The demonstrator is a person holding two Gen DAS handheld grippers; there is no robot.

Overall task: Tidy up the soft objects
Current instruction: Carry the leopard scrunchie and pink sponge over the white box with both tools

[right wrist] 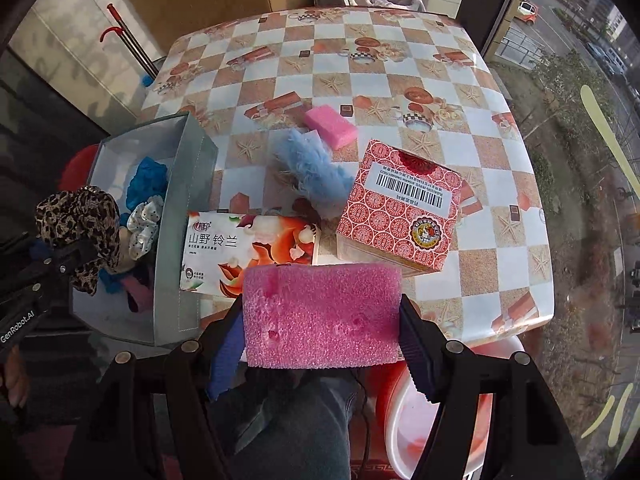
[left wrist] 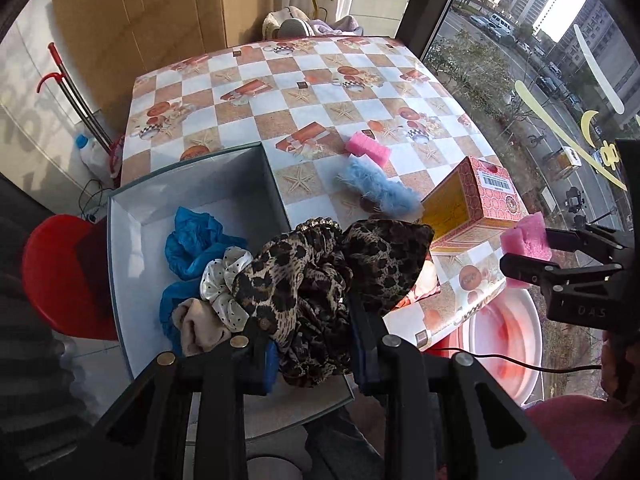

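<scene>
My left gripper (left wrist: 310, 332) is shut on a leopard-print scrunchie (left wrist: 320, 276) and holds it over the grey storage box (left wrist: 128, 216); it also shows in the right wrist view (right wrist: 80, 228). The box holds a blue cloth (left wrist: 192, 240), a white polka-dot scrunchie (left wrist: 224, 280) and a beige soft item (left wrist: 200, 326). My right gripper (right wrist: 322, 320) is shut on a pink sponge (right wrist: 322, 316) above the table's front edge; it shows in the left wrist view (left wrist: 524, 246). A second pink sponge (right wrist: 330, 126) and a fluffy blue item (right wrist: 312, 170) lie on the table.
A red patterned carton (right wrist: 396, 208) and a tissue pack (right wrist: 248, 254) sit on the checkered tablecloth (right wrist: 360, 60). A red stool (left wrist: 60, 272) stands left of the box. A white and red basin (left wrist: 508, 344) is below the table's front. A window is on the right.
</scene>
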